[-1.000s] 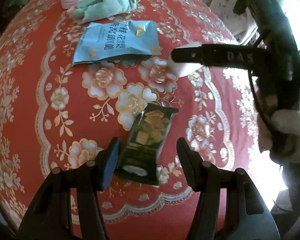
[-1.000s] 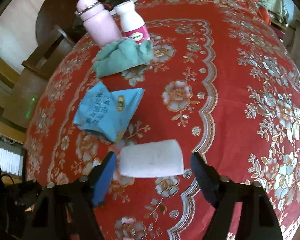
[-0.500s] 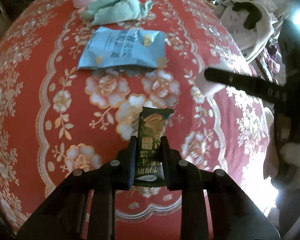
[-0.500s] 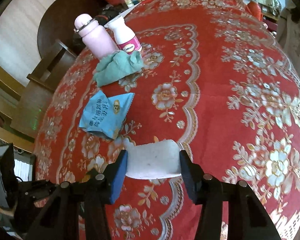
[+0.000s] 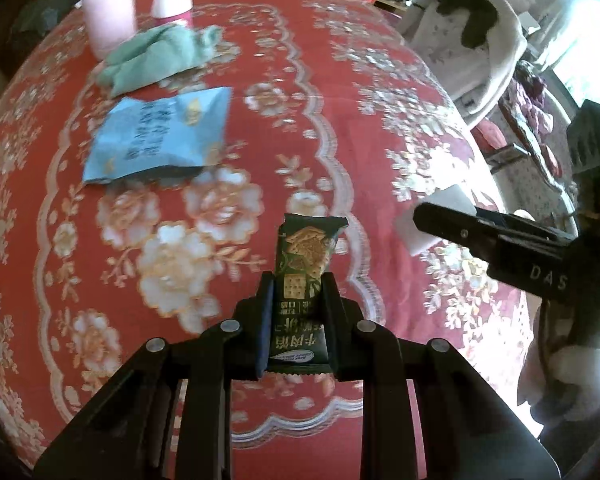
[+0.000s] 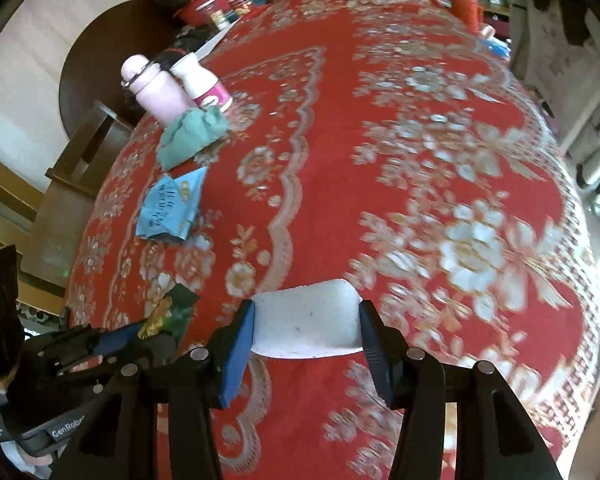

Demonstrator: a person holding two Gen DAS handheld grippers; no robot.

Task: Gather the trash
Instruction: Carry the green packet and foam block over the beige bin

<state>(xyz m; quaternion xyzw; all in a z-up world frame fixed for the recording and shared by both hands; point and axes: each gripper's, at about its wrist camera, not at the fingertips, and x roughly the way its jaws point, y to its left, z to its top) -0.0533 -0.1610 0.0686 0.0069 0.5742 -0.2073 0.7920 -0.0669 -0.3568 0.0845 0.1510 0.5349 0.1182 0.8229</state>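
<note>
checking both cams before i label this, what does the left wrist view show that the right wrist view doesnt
Only the left wrist view: the printed front of the green snack wrapper clamped in the left tool.

Only the right wrist view: the broad face of the white foam block clamped in the right tool, and a red bowl at the far edge.

Both: blue snack bag, green cloth, pink bottle, red floral tablecloth.

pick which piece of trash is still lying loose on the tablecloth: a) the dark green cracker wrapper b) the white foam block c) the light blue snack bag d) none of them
c: the light blue snack bag lies flat on the cloth, while the left gripper clamps the dark green cracker wrapper and the right gripper clamps the white foam block.
</note>
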